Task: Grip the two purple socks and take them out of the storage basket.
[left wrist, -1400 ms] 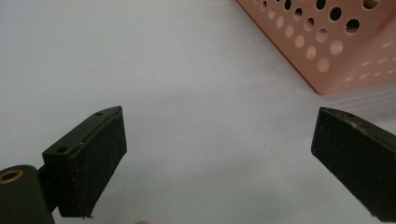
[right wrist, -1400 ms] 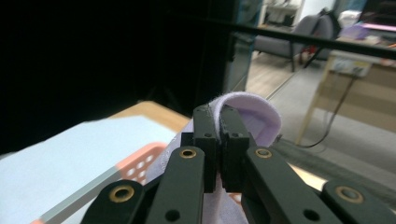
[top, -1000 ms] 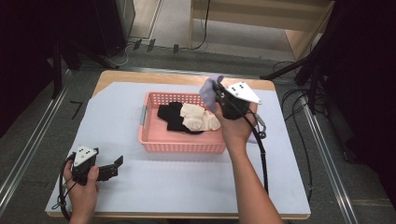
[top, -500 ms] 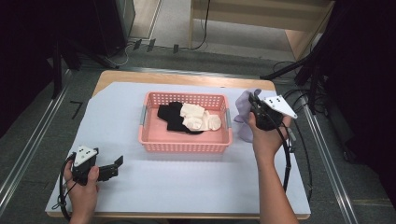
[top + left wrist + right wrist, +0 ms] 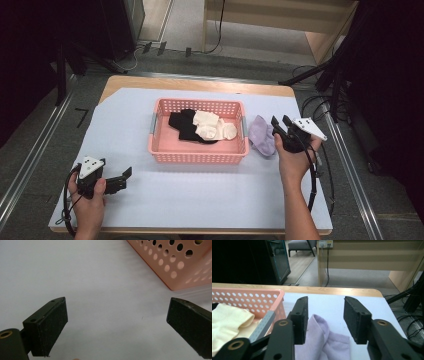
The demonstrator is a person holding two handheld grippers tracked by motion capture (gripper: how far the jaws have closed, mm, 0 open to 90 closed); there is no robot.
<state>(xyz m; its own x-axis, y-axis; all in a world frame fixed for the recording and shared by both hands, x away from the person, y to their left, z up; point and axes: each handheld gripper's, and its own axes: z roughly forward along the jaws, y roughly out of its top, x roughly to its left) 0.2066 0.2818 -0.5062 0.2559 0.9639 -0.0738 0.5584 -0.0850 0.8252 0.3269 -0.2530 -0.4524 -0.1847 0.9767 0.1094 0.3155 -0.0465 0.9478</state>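
Lilac sock (image 5: 262, 135) beside pink basket (image 5: 197, 152), right gripper (image 5: 281, 125) fingers wide above it, left gripper (image 5: 122, 177) fingers wide

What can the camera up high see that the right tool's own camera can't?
High view alone: the left tool, open, near the table's front left, the black socks in the basket, and both of the person's hands.

Right gripper view alone: a close look along the right tool, open, with the purple sock lying under its jaws, plus a wall socket far behind.

Both: the pink basket, the cream socks, the purple sock beside the basket on the white table cover.
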